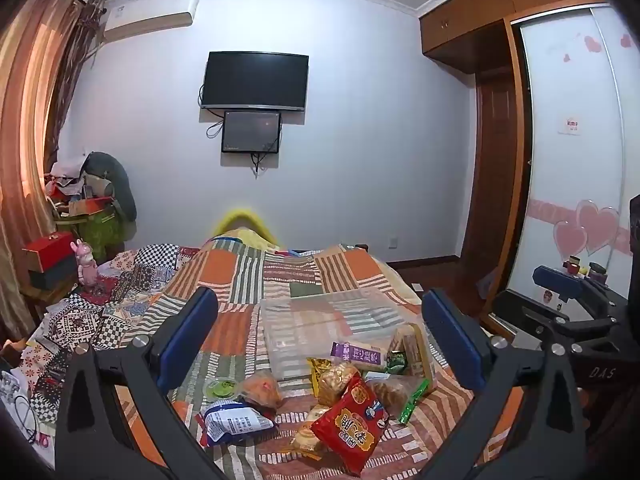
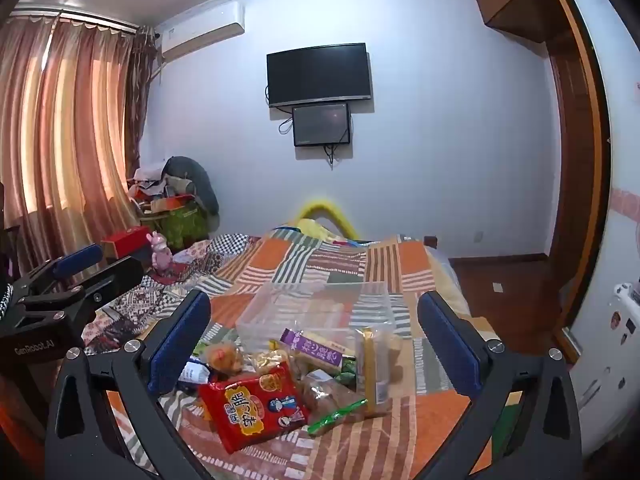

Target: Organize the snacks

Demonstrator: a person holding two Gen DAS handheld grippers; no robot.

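Left gripper (image 1: 320, 328) and right gripper (image 2: 314, 328): jaws wide apart, nothing held, above the bed (image 1: 248, 276). Snack pile, red packet (image 2: 256, 410) foremost, lies mid-quilt near the bed's near edge, touching the clear plastic box (image 2: 316, 304) behind it.

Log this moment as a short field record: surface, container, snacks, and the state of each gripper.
surface: bed with patchwork quilt
container: clear plastic bin, nothing visible inside, beyond the snack pile
snacks: loose pile on the quilt, including red noodle packet, purple box, blue-white packet
left gripper: open, empty, above the pile
right gripper: open, empty, above the pile
task progress: no snack in the bin yet
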